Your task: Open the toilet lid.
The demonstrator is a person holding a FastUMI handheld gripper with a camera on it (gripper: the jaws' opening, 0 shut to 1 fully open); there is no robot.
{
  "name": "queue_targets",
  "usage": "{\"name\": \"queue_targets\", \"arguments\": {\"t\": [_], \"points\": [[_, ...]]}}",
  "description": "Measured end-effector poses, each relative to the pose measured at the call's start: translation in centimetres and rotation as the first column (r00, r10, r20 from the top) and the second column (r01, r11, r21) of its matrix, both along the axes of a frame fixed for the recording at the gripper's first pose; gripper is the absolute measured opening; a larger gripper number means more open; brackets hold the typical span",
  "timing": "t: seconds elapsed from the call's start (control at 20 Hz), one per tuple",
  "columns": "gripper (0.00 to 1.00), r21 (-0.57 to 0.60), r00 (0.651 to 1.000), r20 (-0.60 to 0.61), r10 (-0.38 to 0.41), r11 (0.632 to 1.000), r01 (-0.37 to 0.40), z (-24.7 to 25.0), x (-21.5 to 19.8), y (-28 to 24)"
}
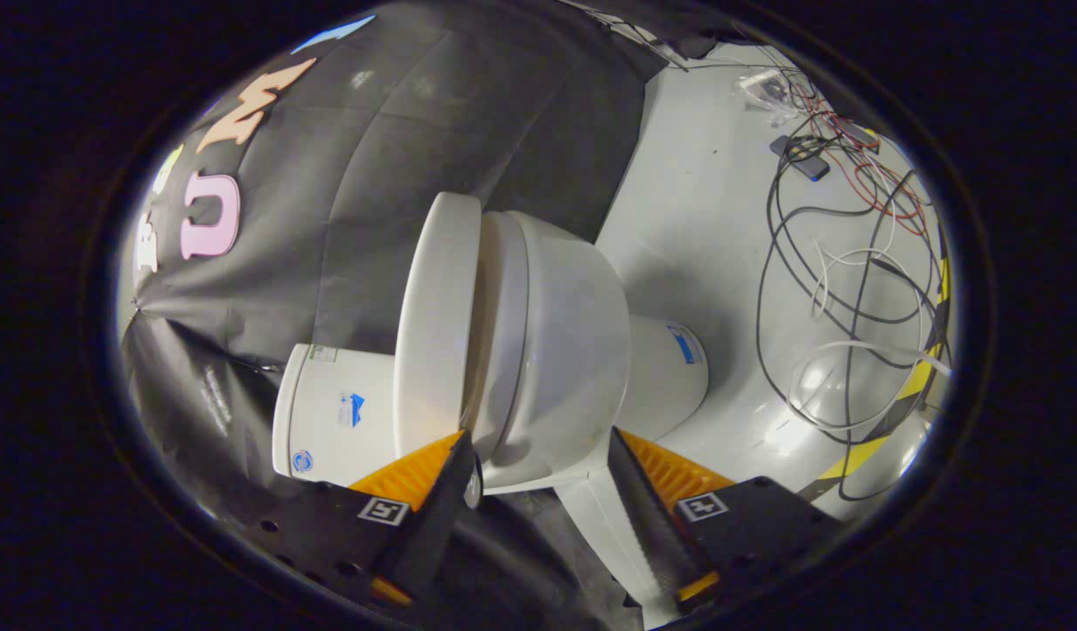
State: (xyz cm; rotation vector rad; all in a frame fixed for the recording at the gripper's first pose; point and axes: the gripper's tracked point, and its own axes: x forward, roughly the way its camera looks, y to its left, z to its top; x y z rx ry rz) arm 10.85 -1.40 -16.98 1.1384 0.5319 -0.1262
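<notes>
Presently, the gripper [538, 456] is held with its jaws spread wide, and nothing is clamped between the two fingers. The view is rolled sideways, so the toilet [556, 350] is seen lying across the picture. The rim end of the bowl is placed in the gap between the fingers, just ahead of the tips. One fingertip is located at the edge of the toilet lid [437, 324], close to the seam between lid and seat [501, 333]; whether contact is made there cannot be determined. The other fingertip is set beside the outer wall of the bowl. The lid is shown slightly parted from the seat, with a narrow shaded gap between the two. Beyond the lid, the white cistern [332, 416] is seen, and small stickers are carried on it. The pedestal base [669, 364] is seated on a pale grey floor [696, 228], which is glossy and marked by bright reflections. Across the floor, well apart from the toilet, a tangle of cables [845, 263] in black, white and red is spread loosely. A yellow-and-black hazard stripe [862, 451] is laid along the floor near the cables. Behind the cistern, the booth is closed off by creased black cloth [415, 131].
</notes>
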Motion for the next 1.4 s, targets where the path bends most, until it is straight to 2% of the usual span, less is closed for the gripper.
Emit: {"name": "queue_targets", "arguments": {"t": [0.05,0.3,0.45,0.6,1.1,1.3,1.4], "points": [[0.82,0.010,1.000,0.008,0.009,1.000,-0.009,0.1,0.1,0.5],[0.81,0.125,0.994,0.078,0.073,0.989,-0.083,1.9,1.4,4.3],[0.81,0.094,0.986,0.063,0.156,0.982,-0.162,0.9,1.6,6.3],[0.81,0.049,0.978,0.062,0.199,0.978,-0.202,0.6,2.2,7.8],[0.81,0.117,0.997,-0.038,0.073,0.991,-0.068,-1.1,1.2,5.0],[0.81,0.129,0.996,-0.018,0.082,0.989,-0.079,-0.8,1.4,5.2],[0.59,0.166,0.996,0.006,0.092,0.982,-0.092,0.2,1.6,5.8]]}}
